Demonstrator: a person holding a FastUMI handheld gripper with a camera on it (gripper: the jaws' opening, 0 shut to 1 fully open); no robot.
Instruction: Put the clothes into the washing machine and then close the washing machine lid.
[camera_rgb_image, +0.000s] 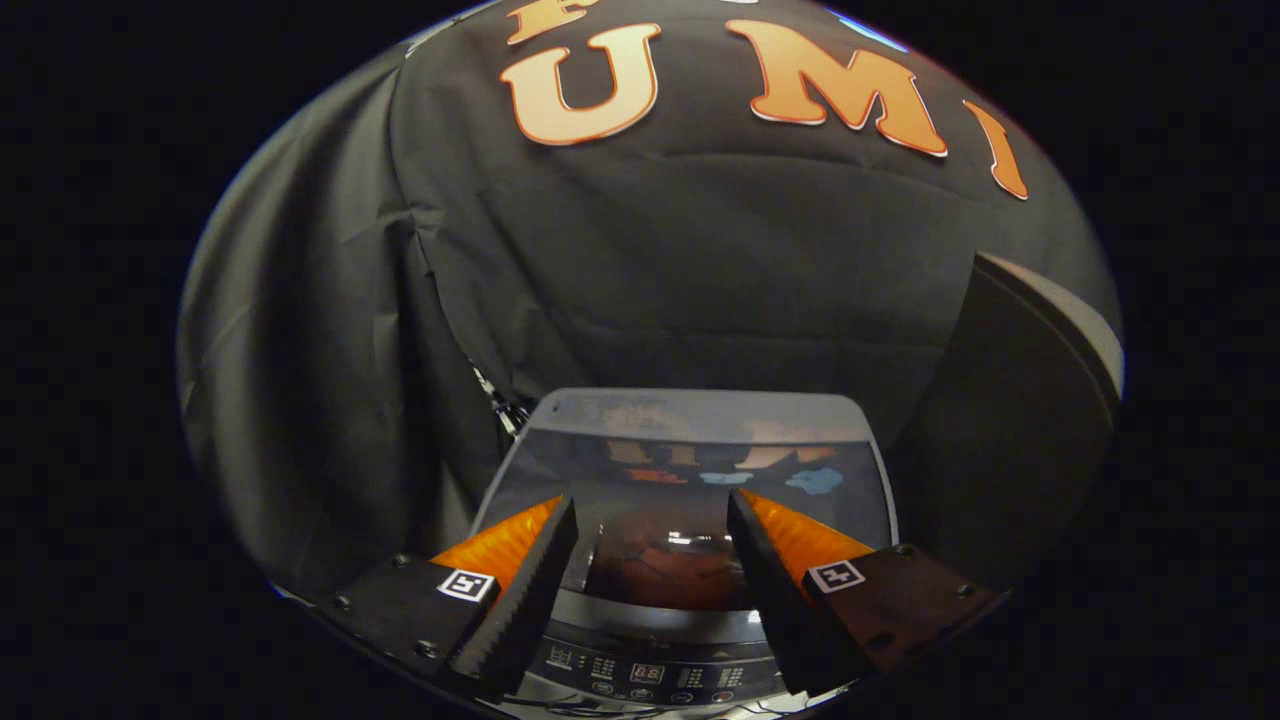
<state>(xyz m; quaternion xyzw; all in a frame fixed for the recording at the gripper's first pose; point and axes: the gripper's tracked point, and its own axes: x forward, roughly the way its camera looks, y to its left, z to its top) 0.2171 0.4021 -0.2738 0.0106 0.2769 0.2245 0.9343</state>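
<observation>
The gripper (650, 505) hovers over the washer (690, 470), fingers spread with nothing between them. The glossy lid (700, 480) lies flat at 12 o'clock, apparently down. It looks stiff and slick, best worked by its near edge, above the panel (650, 675).

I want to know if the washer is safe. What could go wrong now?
1. The hand-held gripper hangs open above the grey top-loading washing machine; its fingers hold nothing, so it could bump the dark glossy glass lid.
2. The lid looks down; clothes cannot go in unless it is lifted.
3. The button-covered control panel sits just below the fingers and might get pressed.
</observation>
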